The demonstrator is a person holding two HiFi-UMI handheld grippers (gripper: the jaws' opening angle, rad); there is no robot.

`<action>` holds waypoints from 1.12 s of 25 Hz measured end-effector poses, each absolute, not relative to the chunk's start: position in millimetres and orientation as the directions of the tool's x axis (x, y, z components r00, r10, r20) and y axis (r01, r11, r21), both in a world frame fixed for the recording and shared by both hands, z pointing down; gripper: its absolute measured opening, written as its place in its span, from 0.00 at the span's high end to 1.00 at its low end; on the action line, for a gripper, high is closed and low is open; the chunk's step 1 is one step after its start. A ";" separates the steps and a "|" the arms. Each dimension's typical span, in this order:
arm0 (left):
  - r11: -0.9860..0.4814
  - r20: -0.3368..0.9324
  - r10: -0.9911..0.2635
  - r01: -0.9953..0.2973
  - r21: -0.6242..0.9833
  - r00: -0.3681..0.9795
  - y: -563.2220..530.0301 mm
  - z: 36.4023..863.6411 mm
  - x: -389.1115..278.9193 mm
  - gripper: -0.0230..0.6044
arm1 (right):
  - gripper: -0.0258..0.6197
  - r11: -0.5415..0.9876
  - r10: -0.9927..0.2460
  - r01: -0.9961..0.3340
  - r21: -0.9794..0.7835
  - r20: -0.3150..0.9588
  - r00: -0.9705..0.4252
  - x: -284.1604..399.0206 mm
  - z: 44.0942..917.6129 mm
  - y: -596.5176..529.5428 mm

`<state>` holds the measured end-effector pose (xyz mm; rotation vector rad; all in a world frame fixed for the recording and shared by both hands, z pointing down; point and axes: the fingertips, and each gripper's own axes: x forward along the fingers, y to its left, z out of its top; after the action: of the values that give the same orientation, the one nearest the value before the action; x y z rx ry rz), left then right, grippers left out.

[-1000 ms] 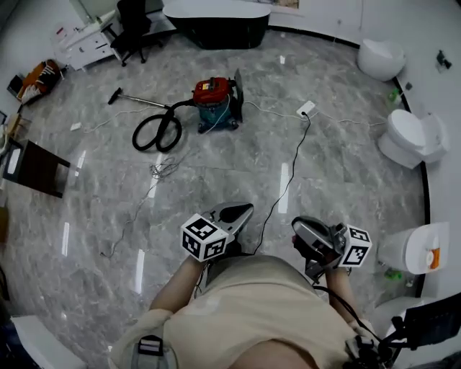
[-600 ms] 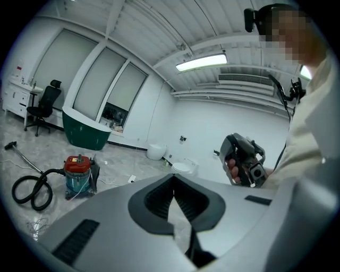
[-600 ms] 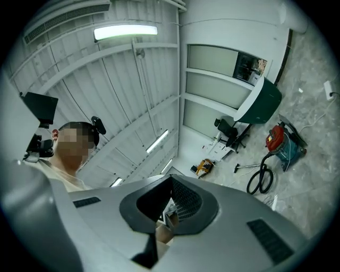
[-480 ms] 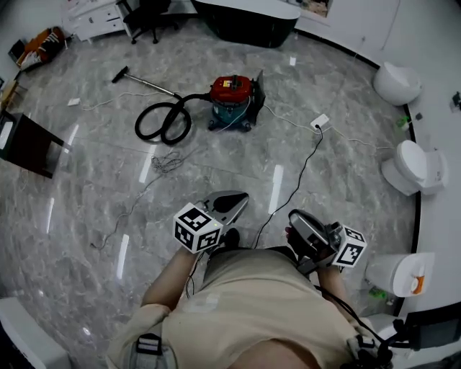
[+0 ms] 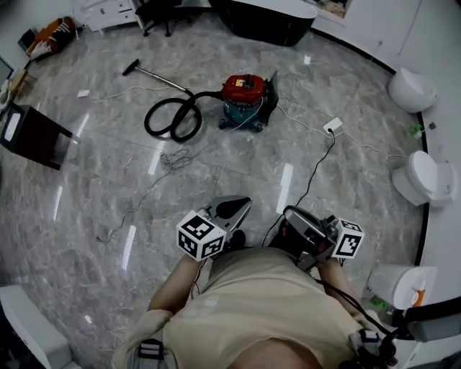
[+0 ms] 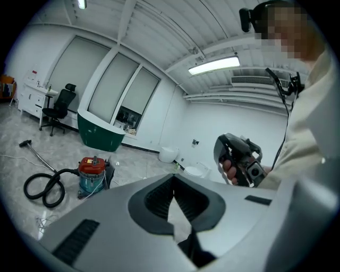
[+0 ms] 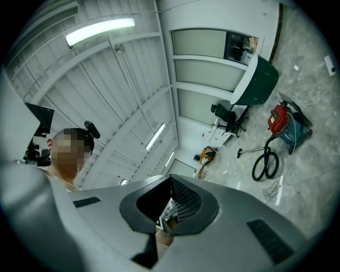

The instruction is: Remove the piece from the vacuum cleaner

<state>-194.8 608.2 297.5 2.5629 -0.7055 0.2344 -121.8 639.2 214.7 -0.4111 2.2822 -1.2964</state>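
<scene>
The vacuum cleaner (image 5: 245, 97), a red lid on a teal drum, stands on the marble floor well ahead of me. Its black hose (image 5: 173, 119) lies coiled to its left and runs into a metal wand (image 5: 155, 76) with a floor nozzle. My left gripper (image 5: 241, 204) and right gripper (image 5: 292, 220) are close to my body, both shut and empty, far from the machine. In the left gripper view the vacuum cleaner (image 6: 93, 172) is at lower left beyond the left gripper (image 6: 174, 196). In the right gripper view the vacuum cleaner (image 7: 284, 125) is at right, beyond the right gripper (image 7: 171, 204).
A power strip (image 5: 333, 127) lies right of the vacuum, its black cable trailing toward my feet. A tangle of thin wire (image 5: 173, 160) lies on the floor. Toilets (image 5: 425, 180) line the right wall. A dark green tub (image 5: 266, 18) stands at the back, a dark box (image 5: 36, 137) at left.
I have moved across the floor, so the vacuum cleaner now sits further right in the head view. Both grippers stay shut and empty near my body.
</scene>
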 end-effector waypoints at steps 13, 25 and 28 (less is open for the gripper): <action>-0.779 0.366 -0.460 -0.566 0.270 0.809 544.2 283.2 -29.7 0.96 | 0.96 0.560 -0.461 -0.029 -0.828 -0.282 -0.841 33.9 221.4 572.0; -0.769 0.466 -0.457 -0.600 0.221 0.757 524.7 292.6 100.7 0.96 | 0.96 0.621 -0.414 -0.146 -0.770 -0.163 -0.896 154.8 253.7 551.8; -0.777 0.486 -0.440 -0.592 0.215 0.755 517.7 295.6 115.6 0.96 | 0.96 0.657 -0.407 -0.200 -0.727 -0.119 -0.905 165.7 258.1 550.3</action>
<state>115.6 517.7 295.6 2.5955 -0.7928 0.5913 165.7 550.3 258.1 -0.4880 2.6039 -1.0942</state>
